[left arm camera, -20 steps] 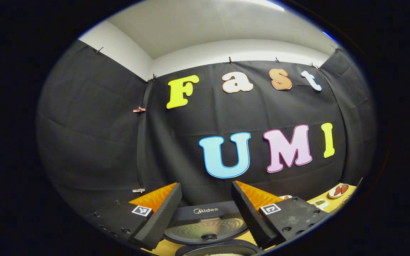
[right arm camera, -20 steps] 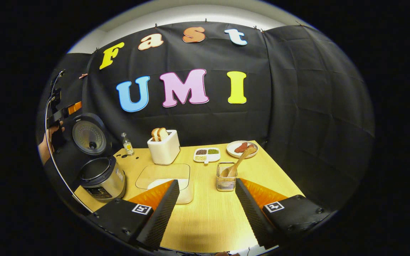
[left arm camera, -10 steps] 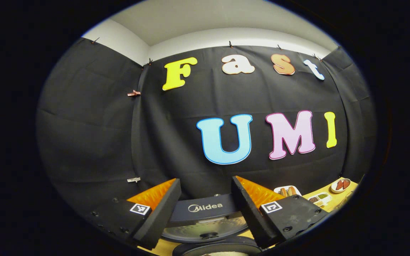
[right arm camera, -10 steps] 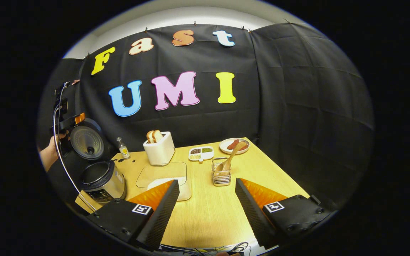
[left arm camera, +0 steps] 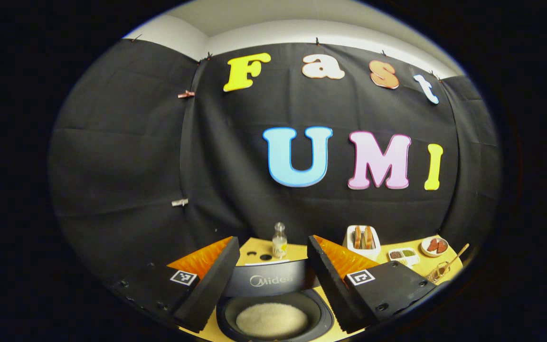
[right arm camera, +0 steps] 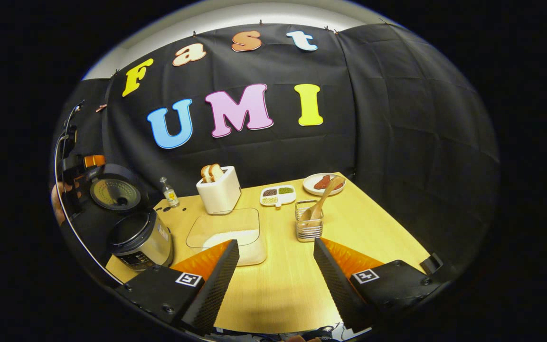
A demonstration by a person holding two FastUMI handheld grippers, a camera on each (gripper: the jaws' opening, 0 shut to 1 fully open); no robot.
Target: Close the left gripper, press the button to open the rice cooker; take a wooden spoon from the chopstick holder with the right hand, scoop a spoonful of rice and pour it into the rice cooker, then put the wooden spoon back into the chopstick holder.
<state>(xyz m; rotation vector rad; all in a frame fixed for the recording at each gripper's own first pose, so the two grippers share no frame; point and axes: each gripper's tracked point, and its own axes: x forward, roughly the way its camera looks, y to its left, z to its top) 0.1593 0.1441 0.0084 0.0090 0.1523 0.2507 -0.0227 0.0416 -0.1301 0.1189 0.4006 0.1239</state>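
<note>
Wooden spoon point(right arm camera: 322, 202): stands in chopstick holder point(right arm camera: 308, 228), handle leaning up and right; holder directly ahead of right tool point(right arm camera: 276, 273), which is released, nearer than left tool point(left arm camera: 272, 270), also released.

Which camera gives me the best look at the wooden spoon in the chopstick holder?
The right gripper view: the wooden spoon stands leaning in the chopstick holder near mid-picture, its full length visible. The left gripper view catches the spoon small and distorted at the far right edge.
</note>
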